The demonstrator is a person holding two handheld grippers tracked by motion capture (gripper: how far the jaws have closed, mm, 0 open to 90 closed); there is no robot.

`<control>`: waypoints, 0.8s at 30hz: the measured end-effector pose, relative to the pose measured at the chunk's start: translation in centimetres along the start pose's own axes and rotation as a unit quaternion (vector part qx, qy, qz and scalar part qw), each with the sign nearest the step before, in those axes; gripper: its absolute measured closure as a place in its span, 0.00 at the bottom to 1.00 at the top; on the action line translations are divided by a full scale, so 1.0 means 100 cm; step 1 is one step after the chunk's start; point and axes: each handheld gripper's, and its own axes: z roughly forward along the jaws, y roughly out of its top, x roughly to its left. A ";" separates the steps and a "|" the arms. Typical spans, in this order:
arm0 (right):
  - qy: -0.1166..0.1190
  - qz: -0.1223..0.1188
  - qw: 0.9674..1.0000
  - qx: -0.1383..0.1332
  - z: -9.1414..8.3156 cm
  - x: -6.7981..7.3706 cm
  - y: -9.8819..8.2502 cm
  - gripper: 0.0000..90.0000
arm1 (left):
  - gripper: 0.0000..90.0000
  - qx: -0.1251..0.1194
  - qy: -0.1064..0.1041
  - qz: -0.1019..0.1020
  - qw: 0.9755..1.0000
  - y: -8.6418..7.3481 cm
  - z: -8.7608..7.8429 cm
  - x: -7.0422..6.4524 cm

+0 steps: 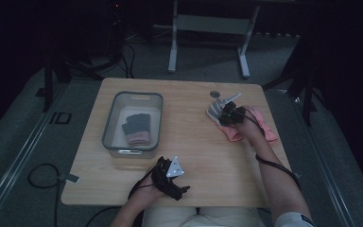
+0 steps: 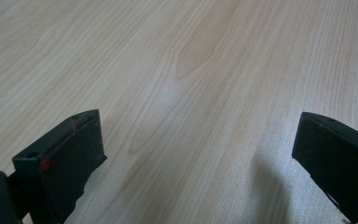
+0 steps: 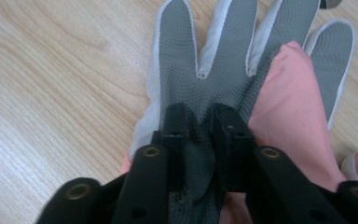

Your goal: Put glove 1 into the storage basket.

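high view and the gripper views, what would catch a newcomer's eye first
The right gripper pinches the palm of a grey and white glove that lies beside a pink glove at the table's far right. A clear bin on the left holds another dark glove. The left gripper rests open over bare wood.

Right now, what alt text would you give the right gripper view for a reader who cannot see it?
The right gripper has its two black jaws pinched on the palm fabric of a grey-and-white work glove lying fingers-away on a light wooden table. A pink glove lies against the grey one's right side, overlapping it.
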 end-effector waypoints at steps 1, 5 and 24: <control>0.002 0.026 1.000 -0.005 -0.001 -0.001 -0.001 0.92 | 0.02 0.002 -0.001 0.002 1.000 0.000 0.000 0.000; -0.007 0.062 0.998 -0.020 -0.008 -0.001 0.001 0.97 | 0.02 -0.003 0.001 0.002 1.000 0.000 -0.001 0.001; -0.024 0.204 0.957 -0.206 -0.143 0.071 0.006 0.98 | 0.02 -0.011 0.008 0.010 1.000 0.001 -0.003 -0.001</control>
